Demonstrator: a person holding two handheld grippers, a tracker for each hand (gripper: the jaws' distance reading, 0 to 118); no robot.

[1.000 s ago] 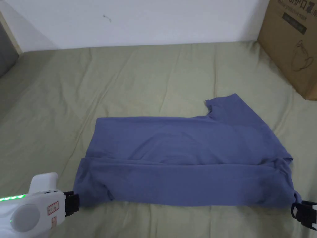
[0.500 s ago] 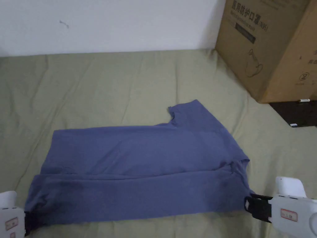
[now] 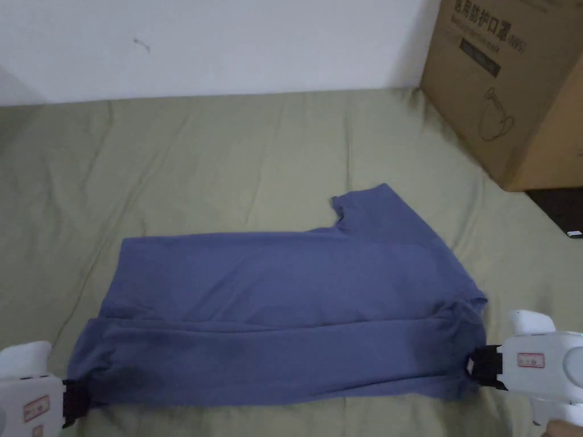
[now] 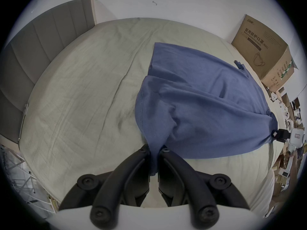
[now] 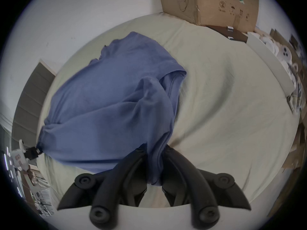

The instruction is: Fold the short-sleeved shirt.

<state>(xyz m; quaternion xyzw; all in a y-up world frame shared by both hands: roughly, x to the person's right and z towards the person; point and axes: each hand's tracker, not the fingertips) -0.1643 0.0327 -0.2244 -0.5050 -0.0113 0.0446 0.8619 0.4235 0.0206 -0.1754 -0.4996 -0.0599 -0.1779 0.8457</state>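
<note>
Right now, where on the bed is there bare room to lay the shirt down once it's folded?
The widest bare olive sheet lies between the blue shirt and the white wall, stretching to the shirt's left. A narrower patch sits between the sleeve and the cardboard box. The near edge is tight: the left hand-held gripper and the right hand-held gripper clamp the shirt there.

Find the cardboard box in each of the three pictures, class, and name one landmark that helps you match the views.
Head view: the cardboard box stands at the upper right, on the bed's far corner.
Left gripper view: cardboard box, upper right, beyond the blue shirt.
Right gripper view: cardboard box, along the top edge, right of centre.
Shared landmark: the blue shirt, gripped at both ends.
</note>
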